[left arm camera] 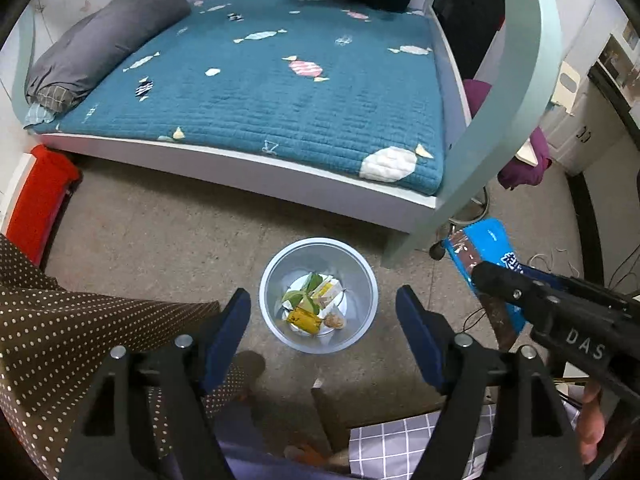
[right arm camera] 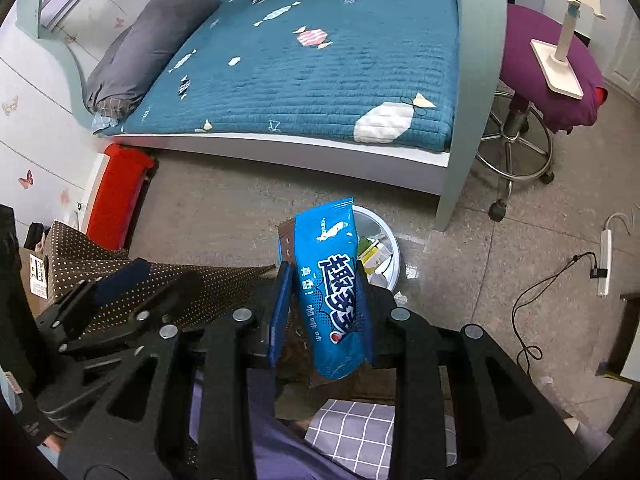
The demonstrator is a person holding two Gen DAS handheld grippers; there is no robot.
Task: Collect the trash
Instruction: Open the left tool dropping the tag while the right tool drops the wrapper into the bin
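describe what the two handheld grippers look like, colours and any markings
Both are black frames of flat, triangular cut-out arms joined by round silver bolts. The left gripper has dark blue padded fingers. The right gripper has the same blue fingers, and in the left wrist view its black body shows pale letters reading DAS. No cables are visible on either.
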